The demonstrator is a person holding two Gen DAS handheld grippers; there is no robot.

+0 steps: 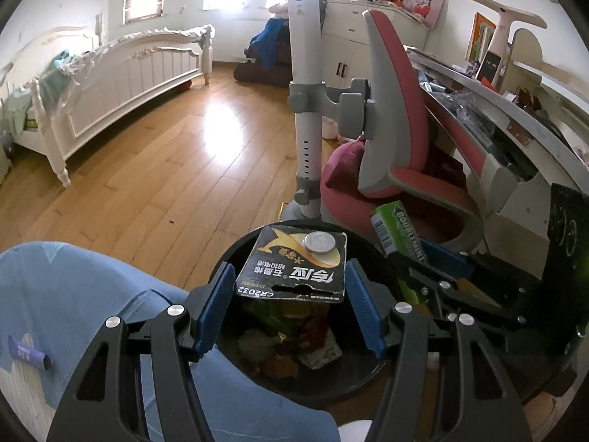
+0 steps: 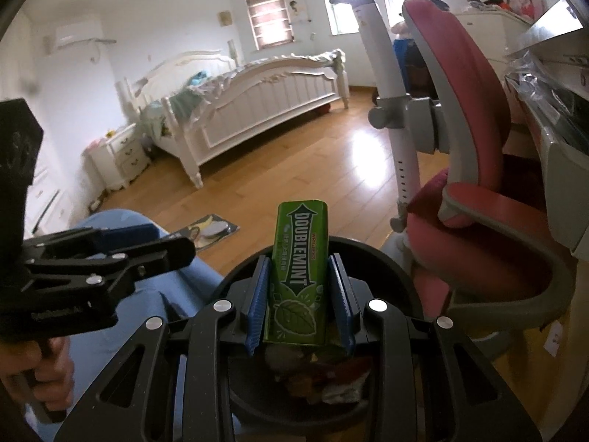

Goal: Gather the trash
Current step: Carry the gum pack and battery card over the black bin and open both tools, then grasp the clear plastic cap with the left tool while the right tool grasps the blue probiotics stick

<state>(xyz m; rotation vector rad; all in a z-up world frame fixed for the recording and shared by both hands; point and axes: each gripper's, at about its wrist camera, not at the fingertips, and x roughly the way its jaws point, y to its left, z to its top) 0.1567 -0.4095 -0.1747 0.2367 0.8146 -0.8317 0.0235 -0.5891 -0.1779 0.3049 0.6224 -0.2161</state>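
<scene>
Hovering over a round black bin [image 1: 239,254], both grippers carry trash above its open mouth. The left gripper [image 1: 291,294] stands about half open, its blue pads [image 1: 215,305] on either edge of a black battery card [image 1: 294,269] with a silver coin cell [image 1: 319,243] on its face; the card spans the gap between the pads and looks clamped, though contact on the left edge is hard to judge. The right gripper [image 2: 300,294] is closed narrowly on a green Doublemint gum pack [image 2: 300,269], which stands upright between its pads with the top end sticking out past the fingertips. In the left wrist view the gum pack [image 1: 395,228] appears just to the right of the card, above the bin's far rim. Inside the bin lie crumpled wrappers [image 1: 294,339] in green, red and white. A person's leg in blue fabric [image 1: 92,294] sits just left of the bin, and a hand [image 2: 33,379] grips the left gripper's handle. A pink chair [image 1: 405,154] stands beyond the bin on the wooden floor [image 1: 147,184], with a white bed [image 1: 129,73] further back.
</scene>
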